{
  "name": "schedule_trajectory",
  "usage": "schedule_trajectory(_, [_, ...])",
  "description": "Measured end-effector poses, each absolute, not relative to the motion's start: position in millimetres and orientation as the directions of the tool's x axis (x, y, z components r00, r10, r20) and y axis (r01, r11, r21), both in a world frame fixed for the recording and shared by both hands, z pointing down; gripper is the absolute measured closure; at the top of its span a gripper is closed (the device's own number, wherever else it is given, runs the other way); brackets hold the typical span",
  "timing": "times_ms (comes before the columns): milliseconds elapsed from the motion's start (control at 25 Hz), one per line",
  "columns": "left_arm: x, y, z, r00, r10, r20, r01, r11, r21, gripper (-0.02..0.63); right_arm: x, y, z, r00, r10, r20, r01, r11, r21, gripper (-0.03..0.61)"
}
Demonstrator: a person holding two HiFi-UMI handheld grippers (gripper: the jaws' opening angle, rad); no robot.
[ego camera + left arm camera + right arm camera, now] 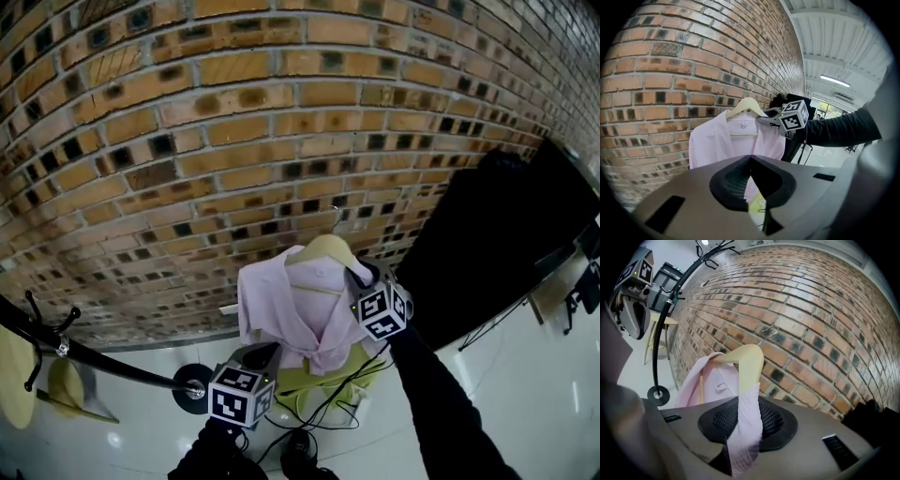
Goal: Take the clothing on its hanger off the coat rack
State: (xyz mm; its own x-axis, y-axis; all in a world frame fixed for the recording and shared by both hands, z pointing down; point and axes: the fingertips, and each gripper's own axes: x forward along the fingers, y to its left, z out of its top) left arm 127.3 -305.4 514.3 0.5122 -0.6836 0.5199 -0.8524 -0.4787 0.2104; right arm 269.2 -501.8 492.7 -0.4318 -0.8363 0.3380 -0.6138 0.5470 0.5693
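Well clear of the coat rack [112, 361], a pale pink shirt [300, 319] on a wooden hanger [323, 251] hangs in the air in front of a brick wall [281, 112], and we hold it up with the right gripper [356, 279]. From the right gripper view we see the jaws clamped on one shoulder of the shirt [712, 380], with a fold of pink cloth running down between the pads and the end of the hanger [747, 362] rising just above them. The hanger's wire hook points up beyond the gripper [745, 404] and touches nothing. The rest of the shirt drapes to the left of the jaws.

We carry the left gripper [262, 354] lower, below and to the left of the shirt, apart from it. Its own view shows the jaw tips of the gripper [750, 159] pressed together with nothing between them. The shirt [717, 140] and hanger [745, 105] sit ahead of and above those tips. The black rack [663, 329] stands off to the left of both grippers, its round base on the pale floor and its pole curving up to bare hooks.
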Motion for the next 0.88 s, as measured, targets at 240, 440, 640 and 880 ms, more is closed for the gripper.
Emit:
schedule_trajectory(240, [135.9,-317.7,573.4,0.521,-0.637,0.568,-0.846,-0.474,0.243,0.601,268.8,-520.3,591.6,-0.415,-0.799,0.435,-0.612,0.599,0.516,0.497])
schedule_trajectory(440, [138.1,-325.0,620.3,0.523,-0.603,0.602,-0.846,-0.452,0.283,0.601,267.1,-528.2,673.4,-0.405,-0.752,0.521,-0.611,0.646,0.458,0.504])
schedule_trajectory(640, [137.4,-324.8,664.6,0.518,-0.564,0.643,-0.849,-0.432,0.304,0.601,279.5,-526.6,754.5,-0.349,-0.703,0.62,-0.646,0.66,0.384,0.511])
schedule_trajectory(880, [140.0,-327.0,694.1,0.523,-0.533,0.665,-0.845,-0.424,0.325,0.601,306.9,-519.2,816.1,-0.204,-0.678,0.706,-0.719,0.593,0.362,0.497])
